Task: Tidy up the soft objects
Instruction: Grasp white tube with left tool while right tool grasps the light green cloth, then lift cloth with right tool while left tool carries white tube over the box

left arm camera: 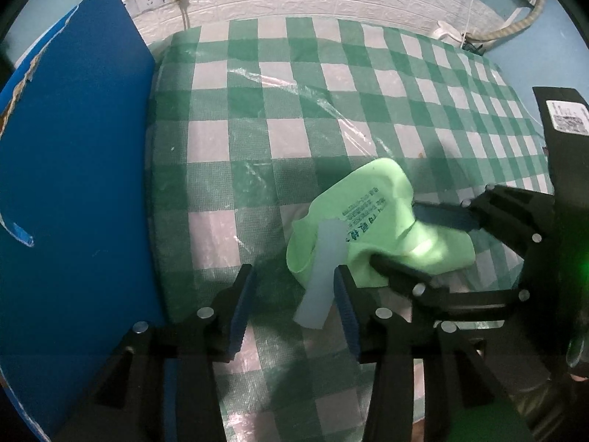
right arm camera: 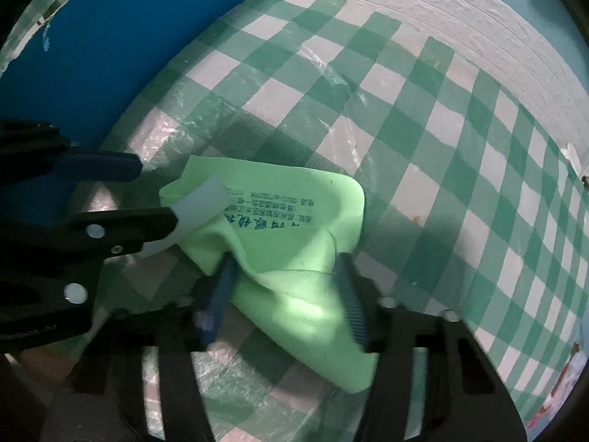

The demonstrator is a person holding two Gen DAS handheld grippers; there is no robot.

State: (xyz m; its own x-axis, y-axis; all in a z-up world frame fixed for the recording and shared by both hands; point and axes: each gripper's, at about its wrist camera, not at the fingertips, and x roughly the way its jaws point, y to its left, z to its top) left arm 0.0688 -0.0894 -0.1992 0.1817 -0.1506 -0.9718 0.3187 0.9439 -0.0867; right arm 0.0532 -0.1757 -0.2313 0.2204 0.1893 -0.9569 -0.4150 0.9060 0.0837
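Now the step in hand looks like a hand-over or a fold of the green cloth (right arm camera: 294, 243), and doing it well means keeping one firm hold while the other lets go. The right hand-held gripper (right arm camera: 285, 294) has its blue pads on either side of a bunched fold at the cloth's near edge, narrowed onto it — a hold, as far as the blur allows. The left hand-held gripper (left arm camera: 294, 305) stands partly apart, its pads clear of the fabric; only a pale translucent tab (left arm camera: 320, 276) hangs just inside its right pad. I would lift slowly, so the loose half drapes rather than drags.

The cloth is thin, soft, mint green, printed with dark blue characters, crumpled into a hump. It lies on the green-and-white checked bench (left arm camera: 331, 92), at about four o'clock in the left wrist view — a blue board (left arm camera: 73, 184) stands at nine o'clock.
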